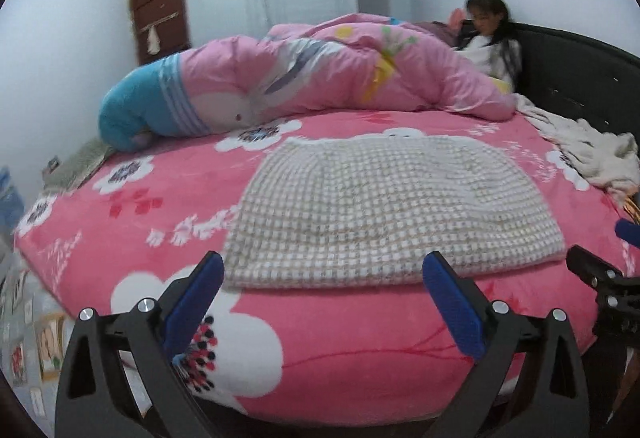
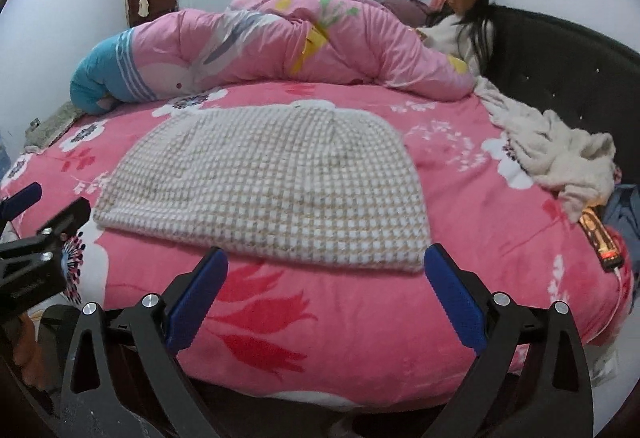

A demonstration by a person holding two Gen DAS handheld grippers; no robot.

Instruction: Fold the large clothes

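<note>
A beige-and-white checked garment lies folded flat on the pink flowered bed; it also shows in the right wrist view. My left gripper is open and empty, just short of the garment's near edge toward its left corner. My right gripper is open and empty, at the garment's near edge toward its right corner. The right gripper shows at the right edge of the left wrist view, and the left gripper shows at the left edge of the right wrist view.
A pink quilt is heaped across the back of the bed. A person sits at the back right against a dark headboard. A crumpled cream cloth and a small dark object lie at the right.
</note>
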